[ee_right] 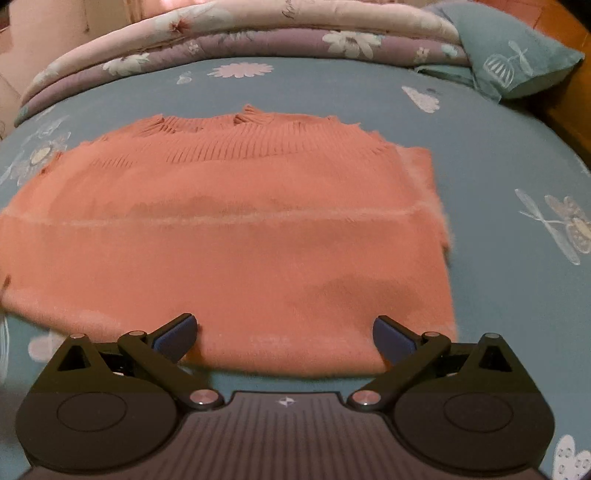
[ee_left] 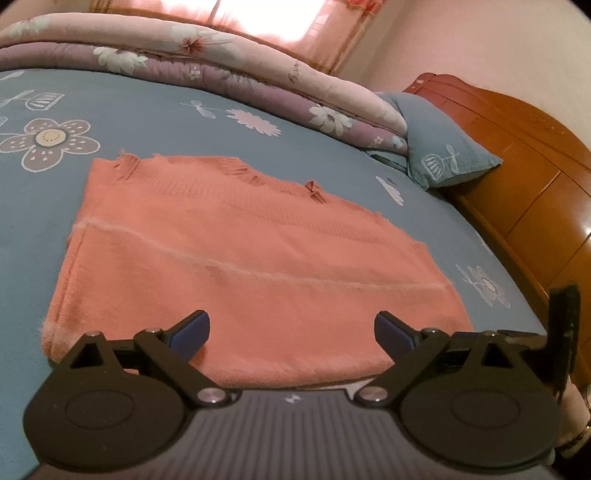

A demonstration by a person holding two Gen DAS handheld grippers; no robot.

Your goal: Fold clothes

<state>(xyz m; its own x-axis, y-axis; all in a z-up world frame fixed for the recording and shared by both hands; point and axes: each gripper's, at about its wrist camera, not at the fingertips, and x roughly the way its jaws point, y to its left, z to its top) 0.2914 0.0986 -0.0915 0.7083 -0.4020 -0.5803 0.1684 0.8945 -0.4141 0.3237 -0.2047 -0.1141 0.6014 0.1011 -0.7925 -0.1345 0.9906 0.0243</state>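
left wrist view shows the folded orange sweater [ee_left: 236, 258] lying flat on the blue flowered bed sheet [ee_left: 155, 114], with the left tool [ee_left: 291, 332] and right tool [ee_right: 284, 332] both spread wide, holding nothing, over its near edge.

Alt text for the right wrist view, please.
A folded orange knit sweater lies flat on a blue floral bedsheet, nothing gripped. The open right gripper hovers at its near edge; a rolled quilt and pillow lie behind.
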